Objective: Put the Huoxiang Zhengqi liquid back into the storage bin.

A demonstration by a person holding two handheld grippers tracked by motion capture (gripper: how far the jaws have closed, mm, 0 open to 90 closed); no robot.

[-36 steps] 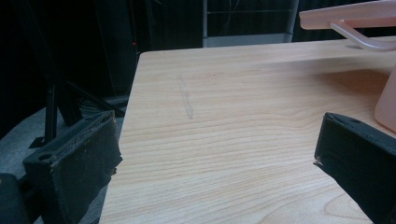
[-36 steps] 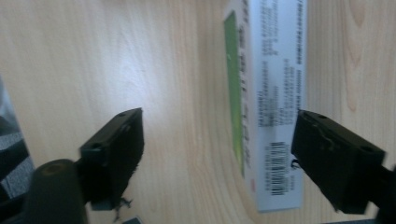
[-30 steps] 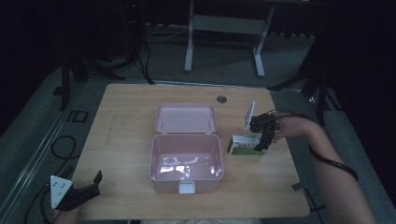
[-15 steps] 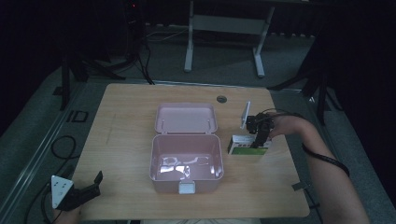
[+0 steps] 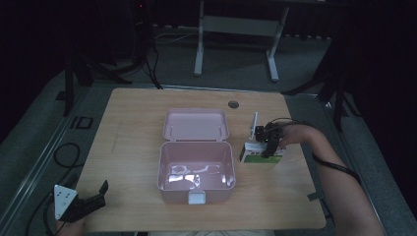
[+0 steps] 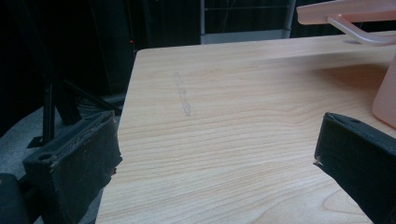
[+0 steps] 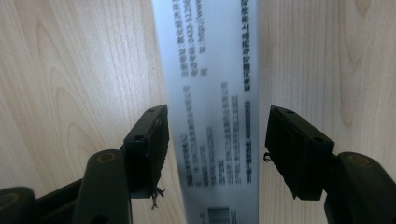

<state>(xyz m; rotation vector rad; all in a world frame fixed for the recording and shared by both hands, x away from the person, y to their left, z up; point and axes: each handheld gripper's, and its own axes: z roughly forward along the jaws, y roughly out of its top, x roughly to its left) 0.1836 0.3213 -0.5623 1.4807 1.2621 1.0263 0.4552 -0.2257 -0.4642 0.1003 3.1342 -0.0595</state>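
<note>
Right gripper (image 5: pixel 269 142) hangs over the small white-and-green carton (image 5: pixel 258 153), which lies on the wooden table (image 5: pixel 133 128) just beside the right wall of the pink box (image 5: pixel 195 172). In the right gripper view the jaws straddle the carton (image 7: pixel 210 93): its grey printed face runs up between them, with a narrow gap visible on each side, so the jaws are spread and not yet pinching. Carton edges run close to the inner faces of both jaws. Wood grain of the table (image 7: pixel 70 70) shows outboard of each jaw.

Left gripper (image 5: pixel 91 201) sits at the near left corner of the table, well apart from the box and carton, held by a hand (image 5: pixel 69 227) at the table edge. In the left gripper view the jaws stand wide apart with nothing between them but bare tabletop (image 6: pixel 224 140). Beyond its right jaw, the pink box wall (image 6: pixel 386 98) is seen, with the opened lid (image 6: pixel 345 11) above it.

The pink box is open, its lid (image 5: pixel 195 124) laid back flat on the far side.
</note>
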